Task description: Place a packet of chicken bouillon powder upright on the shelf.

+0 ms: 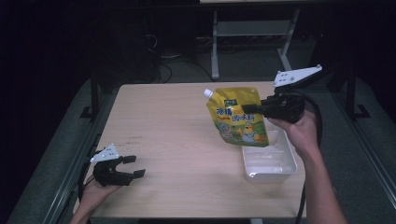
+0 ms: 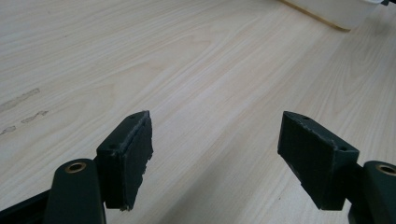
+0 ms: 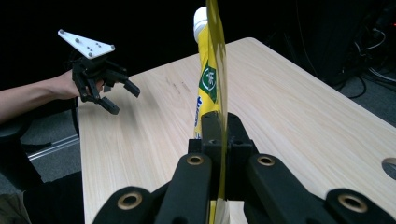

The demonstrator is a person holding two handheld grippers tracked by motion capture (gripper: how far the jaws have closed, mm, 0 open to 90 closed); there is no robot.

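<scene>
A yellow pouch with a white cap is held in the air by the right gripper, over toward three o'clock on the table. The jaws are clamped flat on the pouch's right edge, near its top. That is seen plainly in the right gripper view, where the thin yellow film runs edge-on straight up out of the closed jaws, with the cap at twelve o'clock. The grip on the sealed edge looks deliberate: the full belly is left free to hang, and the spout is kept uppermost, so nothing is squeezed toward the cap.

Below the pouch, at about four o'clock on the table, a white tray is set. The pouch's lower corner hangs in front of the tray's far rim in the high view, but whether it is touching cannot be told. The pouch is probably being carried to or from that tray, though this is only a judgement.

The left gripper is kept well apart, near eight o'clock on the table, low over the wood. Its jaws are spread wide with nothing between them, only bare woodgrain showing in the left gripper view. It appears to be parked out of the way, ready if a second hold is wanted.
</scene>
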